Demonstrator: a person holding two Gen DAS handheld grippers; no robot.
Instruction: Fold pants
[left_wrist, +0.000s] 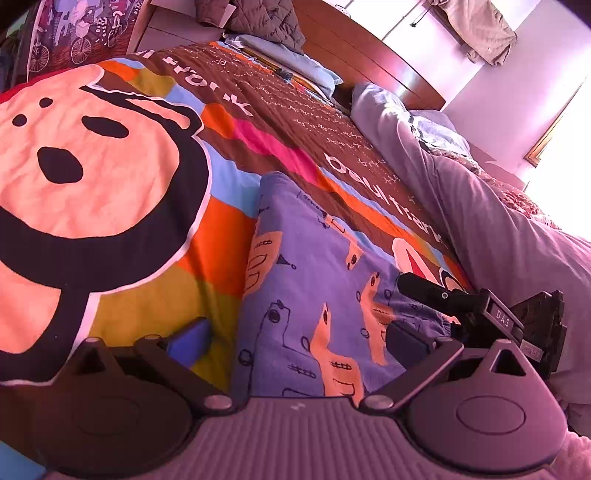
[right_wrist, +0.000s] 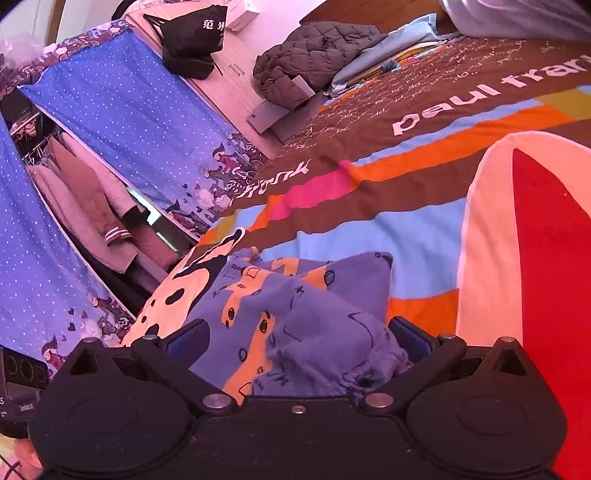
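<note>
Blue printed pants (left_wrist: 314, 280) lie folded on a bed's bright cartoon bedspread (left_wrist: 110, 184) — both grippers spread wide, left gripper (left_wrist: 295, 339) and right gripper (right_wrist: 299, 339) straddling the cloth, gripping nothing. A dark quilted jacket (right_wrist: 314, 55) is heaped near the pillows (right_wrist: 388, 48), well apart; a rumpled lilac duvet (left_wrist: 498, 214) lies alongside.

Each hand-held gripper (right_wrist: 297, 341) is black plastic — round housings, silver pivot screws, seemingly blue finger pads (right_wrist: 188, 341).
</note>
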